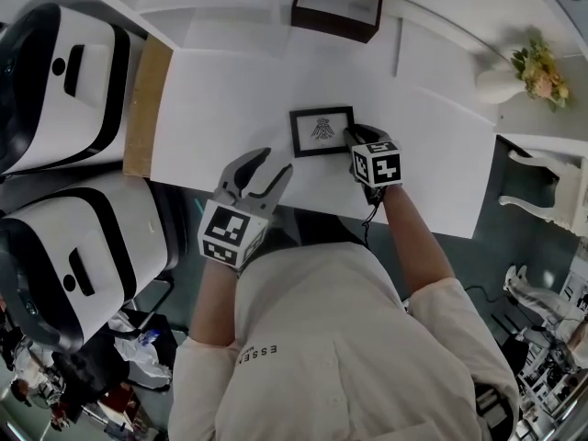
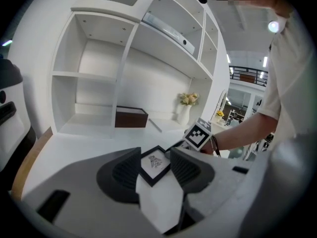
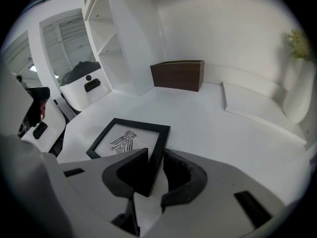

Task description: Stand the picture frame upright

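Note:
A small black picture frame (image 1: 322, 131) with a bird drawing lies flat on the white table (image 1: 230, 90). My right gripper (image 1: 355, 138) is at the frame's right edge, pointing steeply down. In the right gripper view its jaws are shut on the frame's (image 3: 130, 139) near right side, one pad on each side of the black rim, and the right gripper (image 3: 155, 157) hides that corner. My left gripper (image 1: 265, 168) hangs open over the table's front edge, left of the frame and apart from it. The frame (image 2: 154, 163) shows through the left gripper's (image 2: 155, 156) gap, farther off.
A brown open box (image 1: 336, 5) stands at the back of the table. A white vase with flowers (image 1: 514, 79) is at the back right. Two white-and-black machines (image 1: 55, 90) stand left of the table, and a white chair (image 1: 551, 191) to its right.

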Available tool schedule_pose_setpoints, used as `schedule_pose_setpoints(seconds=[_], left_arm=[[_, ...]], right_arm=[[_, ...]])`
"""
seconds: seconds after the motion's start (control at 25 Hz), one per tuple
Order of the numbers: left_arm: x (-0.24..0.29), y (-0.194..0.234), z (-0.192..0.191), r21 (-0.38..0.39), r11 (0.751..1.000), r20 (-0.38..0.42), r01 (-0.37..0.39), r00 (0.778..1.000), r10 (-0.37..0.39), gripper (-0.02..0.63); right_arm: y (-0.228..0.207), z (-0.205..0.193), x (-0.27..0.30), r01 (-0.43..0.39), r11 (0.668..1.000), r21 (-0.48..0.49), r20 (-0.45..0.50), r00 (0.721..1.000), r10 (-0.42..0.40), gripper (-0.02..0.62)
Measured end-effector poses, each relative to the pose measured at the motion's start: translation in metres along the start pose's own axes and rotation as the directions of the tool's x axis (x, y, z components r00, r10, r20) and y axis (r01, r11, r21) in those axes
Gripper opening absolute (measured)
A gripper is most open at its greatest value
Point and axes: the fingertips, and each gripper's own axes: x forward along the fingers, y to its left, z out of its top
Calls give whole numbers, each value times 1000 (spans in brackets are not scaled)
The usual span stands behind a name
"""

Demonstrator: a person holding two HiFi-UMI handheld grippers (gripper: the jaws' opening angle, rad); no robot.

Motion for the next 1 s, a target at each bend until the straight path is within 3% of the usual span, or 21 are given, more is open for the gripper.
schedule_pose_setpoints(seconds=[1.0], left_arm=[[-66, -17, -39, 62, 994, -3, 87, 996, -87, 172]], right_arm=[[60, -72, -41, 128, 988, 88, 9, 992, -129, 107]])
